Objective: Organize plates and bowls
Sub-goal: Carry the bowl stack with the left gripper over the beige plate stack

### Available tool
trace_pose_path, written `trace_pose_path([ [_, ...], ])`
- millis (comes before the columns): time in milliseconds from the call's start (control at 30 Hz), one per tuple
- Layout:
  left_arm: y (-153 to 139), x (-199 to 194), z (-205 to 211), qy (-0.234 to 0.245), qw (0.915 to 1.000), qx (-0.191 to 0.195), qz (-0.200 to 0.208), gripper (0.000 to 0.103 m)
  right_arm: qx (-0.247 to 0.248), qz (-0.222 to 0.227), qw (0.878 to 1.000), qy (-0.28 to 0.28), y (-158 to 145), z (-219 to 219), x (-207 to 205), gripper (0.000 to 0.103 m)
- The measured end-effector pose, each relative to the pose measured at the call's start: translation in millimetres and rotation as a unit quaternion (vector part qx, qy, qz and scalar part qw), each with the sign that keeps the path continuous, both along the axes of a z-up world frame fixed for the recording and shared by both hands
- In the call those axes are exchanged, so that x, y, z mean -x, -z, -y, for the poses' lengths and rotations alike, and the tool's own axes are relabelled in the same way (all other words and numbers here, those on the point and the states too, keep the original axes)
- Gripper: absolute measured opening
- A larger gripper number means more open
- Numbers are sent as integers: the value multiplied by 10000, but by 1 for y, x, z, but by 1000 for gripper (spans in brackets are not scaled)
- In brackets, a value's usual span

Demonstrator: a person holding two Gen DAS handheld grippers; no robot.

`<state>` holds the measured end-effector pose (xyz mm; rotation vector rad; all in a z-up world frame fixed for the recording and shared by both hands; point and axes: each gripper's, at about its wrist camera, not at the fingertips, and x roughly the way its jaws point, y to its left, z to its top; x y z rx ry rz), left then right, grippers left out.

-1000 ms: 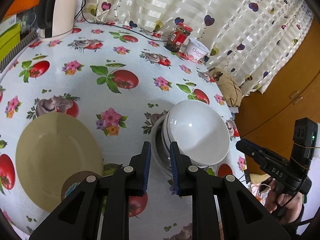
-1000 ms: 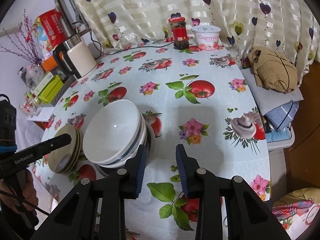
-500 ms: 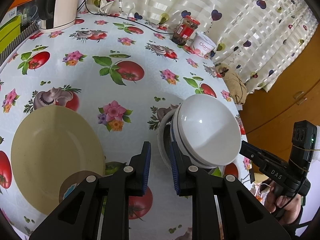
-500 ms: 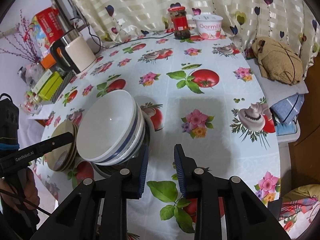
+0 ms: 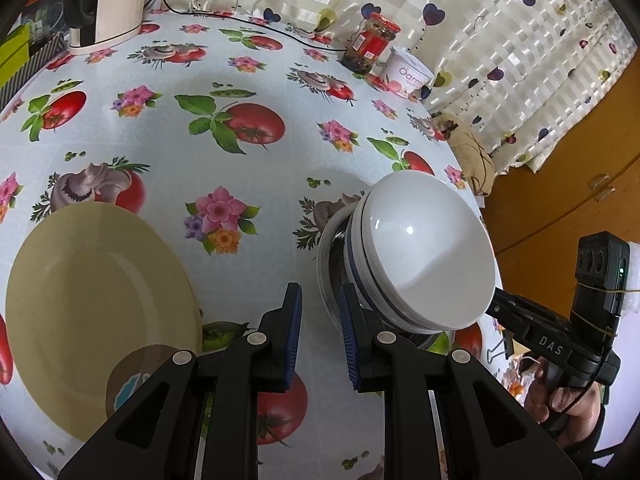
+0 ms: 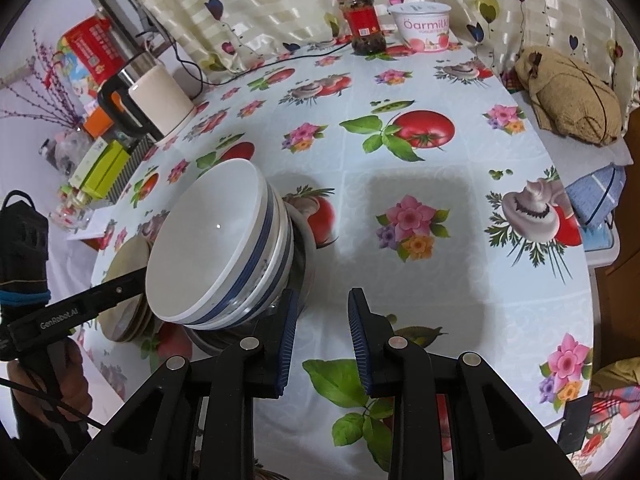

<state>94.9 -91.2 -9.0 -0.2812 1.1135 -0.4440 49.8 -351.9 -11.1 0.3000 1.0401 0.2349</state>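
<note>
Stacked white bowls with blue bands [image 5: 424, 252] [image 6: 212, 240] rest in a shallow dish [image 5: 326, 256] on the tomato-print tablecloth. Just left of that dish, my left gripper [image 5: 320, 332] is low over the cloth, jaws narrowly open with only cloth between them. My right gripper [image 6: 322, 336] is on the stack's other side, its left finger close to the dish, jaws narrowly open and empty. Each gripper shows in the other's view [image 5: 516, 318] [image 6: 120, 292]. A beige plate [image 5: 92, 300] lies left of the left gripper, and from the right wrist it shows as a small pile [image 6: 124, 260].
At the back stand a kettle [image 6: 156, 100], a red-lidded jar [image 6: 362, 20] and a yogurt tub [image 6: 422, 26]. Boxes [image 6: 100, 168] crowd the far left edge. A tan bag [image 6: 572, 100] lies beyond the table's right edge. Bare cloth [image 6: 420, 184] stretches right of the bowls.
Both grippers have sunk toward the table and come closer to the bowl stack, which now looks larger in both views. The right jaws have narrowed a little.
</note>
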Motion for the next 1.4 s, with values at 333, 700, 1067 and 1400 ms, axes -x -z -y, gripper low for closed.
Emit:
trace_pose_path([
  [333, 8, -6, 5, 128, 9998, 56, -118, 20, -80, -72, 9999, -76, 6, -5, -6, 25],
  [700, 16, -13, 11, 150, 9997, -7, -195, 20, -64, -151, 9997, -191, 13, -11, -14, 19],
  [1067, 16, -15, 15, 222, 9997, -92, -109, 16, -164, -183, 9994, -257, 17, -12, -17, 16],
  [1400, 15, -14, 18, 278, 9995, -151, -21, 13, -231, -169, 9992, -265, 17, -13, -19, 14],
])
